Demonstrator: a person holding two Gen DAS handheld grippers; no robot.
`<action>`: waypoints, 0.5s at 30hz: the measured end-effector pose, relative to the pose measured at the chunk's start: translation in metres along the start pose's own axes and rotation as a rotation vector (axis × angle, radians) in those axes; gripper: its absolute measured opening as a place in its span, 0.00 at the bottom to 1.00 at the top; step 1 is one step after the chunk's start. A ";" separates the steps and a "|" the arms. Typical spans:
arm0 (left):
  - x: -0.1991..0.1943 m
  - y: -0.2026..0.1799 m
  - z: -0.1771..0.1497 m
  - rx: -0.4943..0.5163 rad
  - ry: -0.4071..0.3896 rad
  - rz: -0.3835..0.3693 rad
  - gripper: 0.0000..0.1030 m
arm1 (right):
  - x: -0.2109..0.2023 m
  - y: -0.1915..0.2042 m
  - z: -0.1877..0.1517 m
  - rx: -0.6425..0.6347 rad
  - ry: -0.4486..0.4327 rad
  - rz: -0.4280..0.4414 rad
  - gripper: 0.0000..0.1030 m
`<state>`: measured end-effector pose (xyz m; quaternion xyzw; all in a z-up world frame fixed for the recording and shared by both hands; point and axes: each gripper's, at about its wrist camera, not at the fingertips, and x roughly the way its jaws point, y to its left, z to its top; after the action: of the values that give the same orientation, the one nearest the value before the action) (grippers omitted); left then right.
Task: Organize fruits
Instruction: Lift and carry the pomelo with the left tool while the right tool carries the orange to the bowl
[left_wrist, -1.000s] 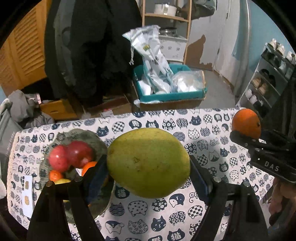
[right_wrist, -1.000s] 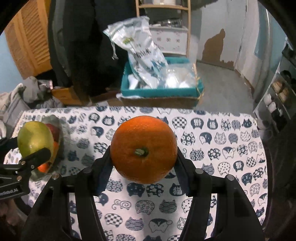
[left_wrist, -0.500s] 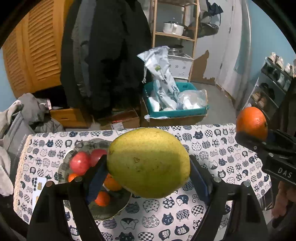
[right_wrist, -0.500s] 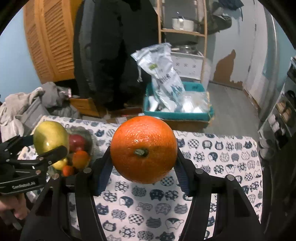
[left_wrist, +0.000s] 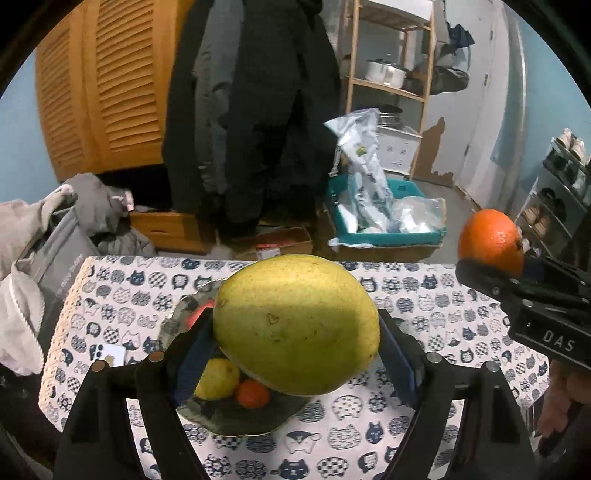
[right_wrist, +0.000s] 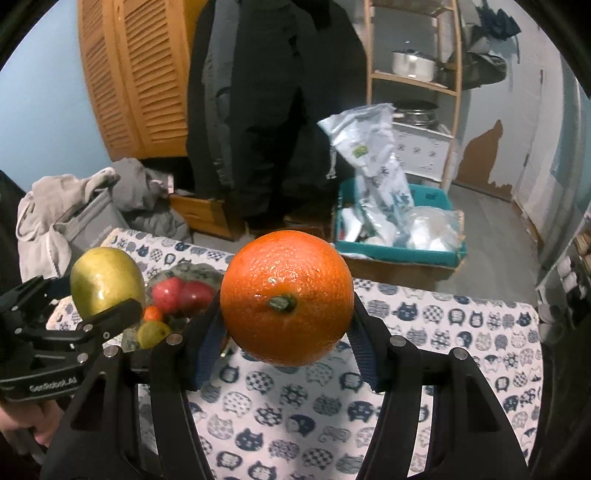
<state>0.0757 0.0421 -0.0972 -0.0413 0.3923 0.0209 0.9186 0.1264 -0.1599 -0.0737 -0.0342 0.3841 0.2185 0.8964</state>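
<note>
Orange and yellow-green is the whole story right now: the right gripper (right_wrist: 286, 354) is clamped on an orange (right_wrist: 287, 297), and the left gripper (left_wrist: 295, 354) is clamped on a big yellow-green fruit (left_wrist: 297, 325) (mango or pomelo, can't tell). Both are held up in the air over the cat-print tablecloth (right_wrist: 461, 332), nothing set down yet.

The plate (left_wrist: 229, 417) sits toward the left edge of the table and already has two red fruits (right_wrist: 183, 293), a small orange one (left_wrist: 253, 394) and a small yellow one (left_wrist: 217, 379) on it.

What I'd worry about:
- That plate looks pretty full, and it's shallow. Drop the big fruit on the pile and I'd bet something rolls off, maybe over the left edge, which is close.
- Round, smooth skin held by just two pads. Any tilt or loosened squeeze and the orange could slip out and roll on the cloth.
- Both grippers heading for the same plate could bump each other, so one at a time seems smarter.

Readable writing: "DAS" on the right gripper body as seen from the left camera, and "GenRobot.AI" on the left gripper as seen from the right camera. The white bag (right_wrist: 369, 155) behind the table has print, too small to read.
</note>
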 end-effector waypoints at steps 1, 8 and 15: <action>0.003 0.006 -0.001 -0.009 0.008 0.004 0.82 | 0.005 0.004 0.001 0.000 0.007 0.008 0.60; 0.035 0.043 -0.013 -0.054 0.069 0.019 0.82 | 0.053 0.036 -0.002 -0.009 0.079 0.070 0.60; 0.080 0.067 -0.031 -0.090 0.161 0.039 0.82 | 0.093 0.055 -0.010 -0.022 0.147 0.101 0.60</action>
<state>0.1045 0.1064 -0.1804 -0.0765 0.4643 0.0530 0.8808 0.1533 -0.0782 -0.1406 -0.0407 0.4476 0.2645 0.8533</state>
